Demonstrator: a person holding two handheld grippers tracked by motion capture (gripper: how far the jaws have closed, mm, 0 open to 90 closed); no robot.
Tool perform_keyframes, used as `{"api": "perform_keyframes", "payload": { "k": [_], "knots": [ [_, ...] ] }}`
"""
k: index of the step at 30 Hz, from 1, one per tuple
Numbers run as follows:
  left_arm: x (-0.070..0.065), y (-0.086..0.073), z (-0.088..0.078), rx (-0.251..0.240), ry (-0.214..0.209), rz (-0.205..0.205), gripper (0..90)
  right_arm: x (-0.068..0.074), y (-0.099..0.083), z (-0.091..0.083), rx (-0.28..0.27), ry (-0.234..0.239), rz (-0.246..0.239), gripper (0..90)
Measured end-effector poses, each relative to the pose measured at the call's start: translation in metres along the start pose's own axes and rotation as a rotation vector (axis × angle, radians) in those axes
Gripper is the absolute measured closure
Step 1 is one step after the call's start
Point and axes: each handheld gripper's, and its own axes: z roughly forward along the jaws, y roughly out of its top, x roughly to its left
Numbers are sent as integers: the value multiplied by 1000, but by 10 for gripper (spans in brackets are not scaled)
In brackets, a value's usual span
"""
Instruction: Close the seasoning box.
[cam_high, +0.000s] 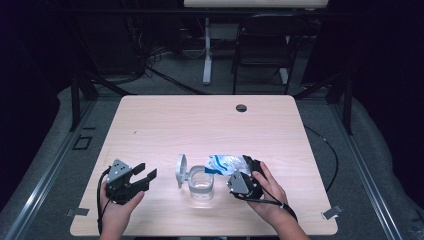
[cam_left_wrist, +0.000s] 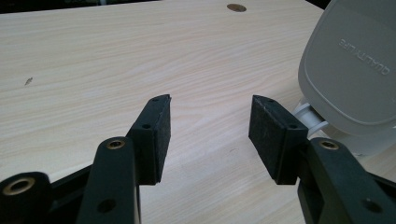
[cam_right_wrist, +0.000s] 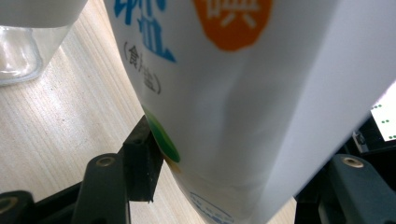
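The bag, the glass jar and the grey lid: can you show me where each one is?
white bag (cam_right_wrist: 224, 116), right gripper view, its printed front.
glass jar (cam_high: 201, 184), high view, its clear side wall.
grey lid (cam_left_wrist: 350, 70), left gripper view, its flat face with raised letters.

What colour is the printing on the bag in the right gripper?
The bag is white with blue characters and an orange patch, clearest in the right gripper view.

Both hands low at near table edge.
L black two-jaw gripper jaws wide apart; R black two-jaw gripper clamped, wrist angled inward.
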Motion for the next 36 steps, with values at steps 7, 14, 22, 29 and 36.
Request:
{"api": "perform_keyframes", "payload": {
  "k": [7,14,22,29,36],
  "knots": [
    [0,0,0,-2,0,0,492,2,1,1,-17,-6,-15,394],
    [0,0,0,-4,0,-1,491,3,1,2,-19,-8,-28,397],
    [0,0,0,-4,0,0,492,2,2,1,-12,-19,-53,397],
    [0,0,0,-4,0,-1,492,2,3,0,-1,-28,-77,397],
    [0,0,0,-3,3,-7,492,2,3,-1,13,-37,-100,397]
  ]
}}
